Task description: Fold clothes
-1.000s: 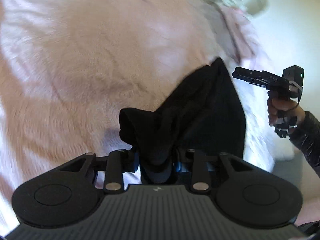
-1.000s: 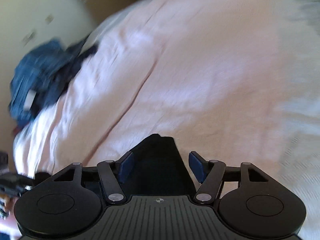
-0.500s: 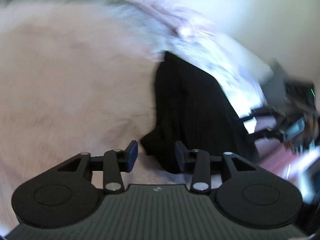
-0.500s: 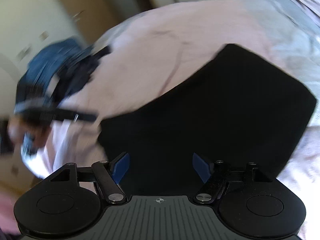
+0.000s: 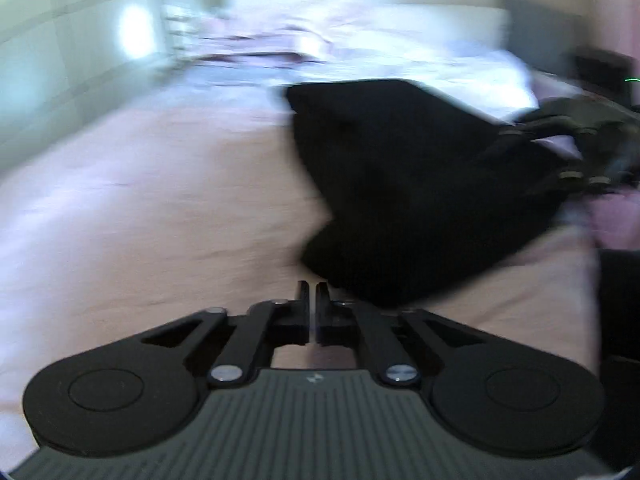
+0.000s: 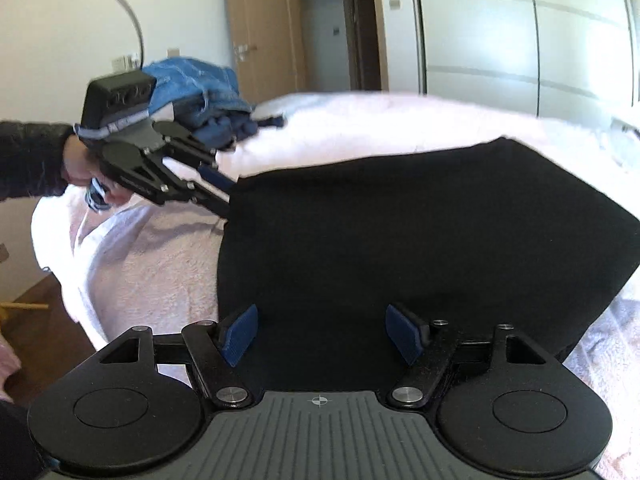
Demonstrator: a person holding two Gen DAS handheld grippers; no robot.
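Observation:
A folded black garment (image 6: 420, 240) lies flat on the pink fuzzy bed cover (image 6: 160, 264); it also shows in the left wrist view (image 5: 400, 184). My right gripper (image 6: 322, 330) is open and empty, its blue pads (image 6: 240, 330) low over the garment's near edge. My left gripper (image 5: 312, 300) is shut and empty just off the garment's near corner; in the right wrist view it (image 6: 218, 188) sits at the garment's left edge. The right gripper (image 5: 568, 148) appears blurred at the garment's far right side.
A pile of blue denim clothes (image 6: 200, 92) lies at the bed's far left end. White bedding and pillows (image 5: 400, 40) lie beyond the garment. A wooden door (image 6: 260, 28) and wardrobe panels (image 6: 520, 32) stand behind. Wooden floor (image 6: 36, 320) shows past the bed's edge.
My left gripper let go of the black garment, which now lies flat, and its jaws have closed empty. Both grippers have dropped low to the garment's edges.

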